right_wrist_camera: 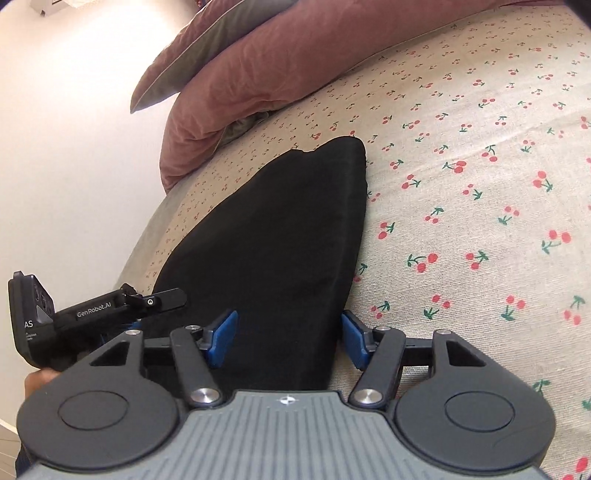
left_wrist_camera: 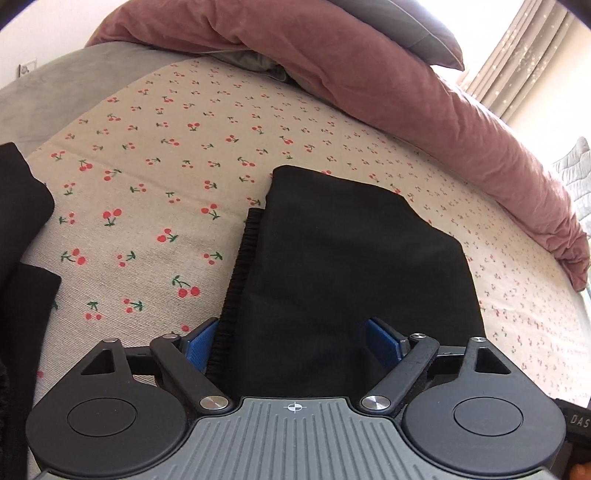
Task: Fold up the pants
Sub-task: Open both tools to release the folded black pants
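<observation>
The black pants (left_wrist_camera: 354,266) lie folded on the bed, on a cream sheet (left_wrist_camera: 166,155) printed with red cherries. In the left wrist view their long axis runs from the bottom centre of the frame up toward the middle, leaning a little left at the top. A ribbed waistband edge (left_wrist_camera: 238,280) peeks out along their left side. In the right wrist view the pants (right_wrist_camera: 273,236) taper from the bottom centre to a rounded end in the upper middle.

The left tool (left_wrist_camera: 293,339) is spread wide, its blue pads on either side of the near end of the fabric and not pressing it. The right tool (right_wrist_camera: 288,338) is partly spread. Its right pad stands at the cloth's edge, its left pad over the cloth, and neither is clamped.

At the left of the right wrist view, the left tool's body reads "GenRobot.AI" (right_wrist_camera: 93,310).

More black fabric (left_wrist_camera: 22,206) lies at the left edge of the left view, apart from the pants. A pink duvet (left_wrist_camera: 369,74) and a grey pillow (left_wrist_camera: 417,29) fill the top of that view. Bare sheet stretches open to the left and above the pants.
</observation>
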Demonstrator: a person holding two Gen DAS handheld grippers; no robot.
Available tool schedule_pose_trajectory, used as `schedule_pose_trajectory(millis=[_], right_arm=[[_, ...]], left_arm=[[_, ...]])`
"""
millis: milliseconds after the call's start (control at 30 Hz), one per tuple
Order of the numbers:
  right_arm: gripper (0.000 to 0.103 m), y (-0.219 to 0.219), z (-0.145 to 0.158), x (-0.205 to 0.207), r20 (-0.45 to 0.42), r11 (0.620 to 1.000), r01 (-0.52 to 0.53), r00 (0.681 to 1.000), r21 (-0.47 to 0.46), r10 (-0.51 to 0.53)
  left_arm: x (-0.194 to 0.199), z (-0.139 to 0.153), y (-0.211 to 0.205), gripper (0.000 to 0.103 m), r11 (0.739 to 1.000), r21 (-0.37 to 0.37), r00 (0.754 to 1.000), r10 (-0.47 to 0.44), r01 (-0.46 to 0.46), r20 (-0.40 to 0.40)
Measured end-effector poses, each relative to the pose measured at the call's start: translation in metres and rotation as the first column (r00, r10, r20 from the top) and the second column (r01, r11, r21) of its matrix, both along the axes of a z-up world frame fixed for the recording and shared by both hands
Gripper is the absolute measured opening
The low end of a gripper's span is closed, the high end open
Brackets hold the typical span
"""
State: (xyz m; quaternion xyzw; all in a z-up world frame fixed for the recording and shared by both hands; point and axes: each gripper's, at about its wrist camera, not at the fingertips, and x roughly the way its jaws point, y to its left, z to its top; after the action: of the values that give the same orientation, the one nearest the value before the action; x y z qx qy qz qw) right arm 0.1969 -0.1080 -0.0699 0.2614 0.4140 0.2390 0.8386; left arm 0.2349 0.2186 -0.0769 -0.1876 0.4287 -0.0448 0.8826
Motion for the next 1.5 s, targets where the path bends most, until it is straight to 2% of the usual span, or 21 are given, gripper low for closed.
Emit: schedule_pose_trajectory(millis=[67,100,133,167,233,300,400,500,633,800,900,967,1033,1100,1200,1300,1500], right_arm=[[0.025,0.006,0.000,0.000,0.017,0.999,0.005,1.000,-0.033,-0.004],[0.007,0.008,0.000,0.000,0.020,0.998,0.019,1.000,-0.062,-0.018],[0.002,0.009,0.000,0.000,0.027,0.997,0.027,0.999,-0.079,-0.025],[0.000,0.008,0.000,0.000,0.033,0.996,0.032,0.999,-0.080,-0.030],[0.000,0.008,0.004,-0.001,0.044,0.995,0.039,0.998,-0.092,-0.035],[0.000,0.010,0.014,-0.004,0.082,0.988,0.047,0.996,-0.150,-0.035],[0.000,0.003,0.028,-0.006,0.114,0.977,0.056,0.993,-0.208,-0.033],[0.000,-0.020,0.043,-0.011,0.136,0.959,0.073,0.990,-0.273,-0.037],[0.000,-0.062,0.053,-0.016,0.143,0.926,0.106,0.988,-0.362,-0.058],[0.000,-0.136,0.054,-0.025,0.136,0.917,0.189,0.979,-0.351,-0.150],[0.000,-0.172,0.051,-0.031,0.132,0.907,0.236,0.971,-0.349,-0.201],[0.000,-0.190,0.044,-0.031,0.118,0.903,0.255,0.967,-0.346,-0.227],[0.000,-0.200,0.033,-0.029,0.083,0.908,0.245,0.970,-0.340,-0.230],[0.001,-0.200,0.024,-0.029,0.051,0.907,0.221,0.975,-0.359,-0.217],[0.012,-0.205,0.023,-0.030,0.030,0.907,0.226,0.973,-0.355,-0.230],[0.022,-0.207,0.029,-0.038,0.045,0.894,0.235,0.971,-0.382,-0.237],[0.021,-0.202,0.045,-0.055,0.124,0.869,0.255,0.967,-0.423,-0.224]], left_arm=[[0.001,-0.001,-0.004,0.087,1.000,0.022,1.000,-0.011,0.011,-0.002],[0.000,0.000,-0.005,0.085,1.000,0.030,1.000,-0.007,0.007,0.000],[-0.001,0.000,-0.007,0.082,0.999,0.041,1.000,0.004,-0.004,0.001],[-0.001,0.001,-0.008,0.074,0.998,0.060,1.000,0.014,-0.014,0.001],[-0.003,0.003,-0.009,0.063,0.997,0.076,1.000,0.026,-0.026,0.000],[-0.003,0.005,-0.007,0.046,0.999,0.036,0.999,0.041,-0.041,-0.005],[-0.004,0.008,-0.016,0.036,1.000,-0.018,1.000,0.023,-0.023,-0.008],[-0.003,0.008,-0.044,0.035,0.998,-0.053,1.000,-0.025,0.024,-0.018],[-0.001,0.010,-0.106,0.035,0.992,-0.020,0.992,-0.122,0.122,-0.015],[0.006,0.011,-0.178,0.035,0.979,-0.027,0.979,-0.204,0.204,-0.008],[0.007,0.012,-0.209,0.035,0.969,-0.041,0.970,-0.244,0.243,-0.001],[0.004,0.012,-0.224,0.037,0.966,-0.024,0.966,-0.258,0.258,0.002],[0.005,0.012,-0.231,0.038,0.966,0.010,0.966,-0.257,0.257,0.013],[0.009,0.011,-0.232,0.041,0.969,0.005,0.969,-0.247,0.247,0.008],[0.012,0.009,-0.225,0.041,0.972,-0.021,0.972,-0.233,0.233,0.010],[0.009,0.015,-0.220,0.040,0.973,0.007,0.972,-0.232,0.232,0.031],[0.004,0.020,-0.225,0.036,0.963,0.070,0.963,-0.263,0.259,0.051]])
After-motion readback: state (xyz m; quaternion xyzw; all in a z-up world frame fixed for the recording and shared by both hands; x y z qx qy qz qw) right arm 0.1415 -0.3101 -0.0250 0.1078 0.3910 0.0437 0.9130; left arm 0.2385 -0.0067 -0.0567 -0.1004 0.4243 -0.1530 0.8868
